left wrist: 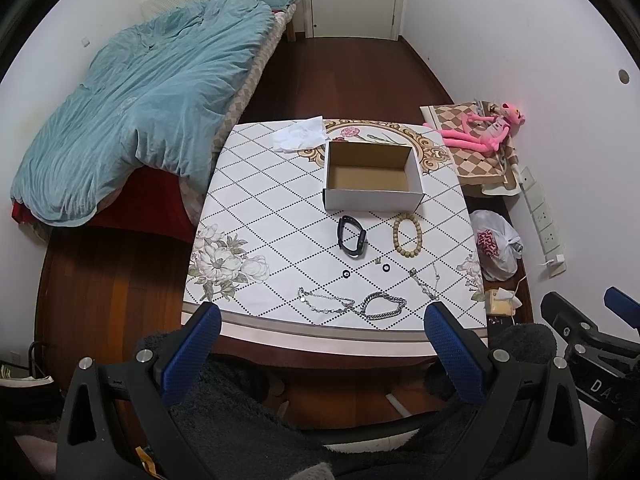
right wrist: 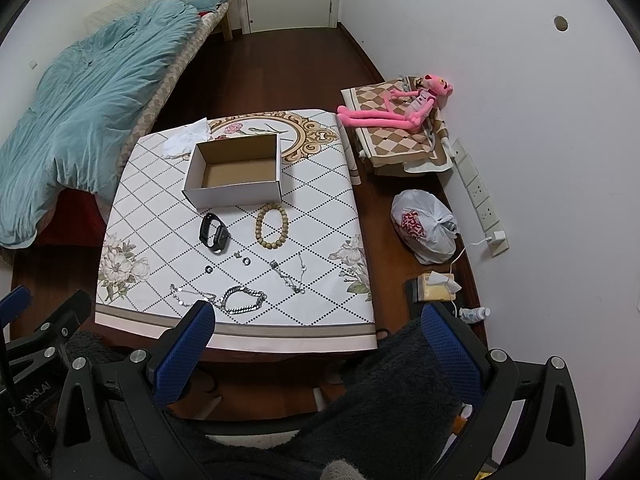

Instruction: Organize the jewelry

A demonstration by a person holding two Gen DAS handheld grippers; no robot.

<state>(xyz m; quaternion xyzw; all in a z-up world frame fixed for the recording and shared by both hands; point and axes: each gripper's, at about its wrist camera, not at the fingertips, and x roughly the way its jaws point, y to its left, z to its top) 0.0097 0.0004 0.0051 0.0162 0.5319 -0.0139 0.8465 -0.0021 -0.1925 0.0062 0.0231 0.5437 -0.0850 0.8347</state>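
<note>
An open, empty white cardboard box [left wrist: 372, 198] [right wrist: 236, 192] stands at the back of the table. In front of it lie a black smartwatch [left wrist: 351, 237] [right wrist: 214, 233], a wooden bead bracelet [left wrist: 408, 235] [right wrist: 272, 226], two small black rings [left wrist: 345, 273] [left wrist: 386, 268], a tiny earring [left wrist: 376, 261], a silver charm chain [left wrist: 324, 302] [right wrist: 188, 295], a thick silver link bracelet [left wrist: 382, 305] [right wrist: 244, 299] and a thin necklace [left wrist: 426, 282] [right wrist: 294, 274]. My left gripper [left wrist: 324, 320] and right gripper [right wrist: 320, 324] are open and empty, held back over the table's near edge.
The tablecloth [left wrist: 260, 208] has a crumpled white tissue [left wrist: 298, 134] at the back left. A bed with a teal duvet [left wrist: 132, 100] is on the left. A pink plush toy [right wrist: 400, 106], a plastic bag [right wrist: 426, 226] and a power strip [right wrist: 480, 196] are on the right.
</note>
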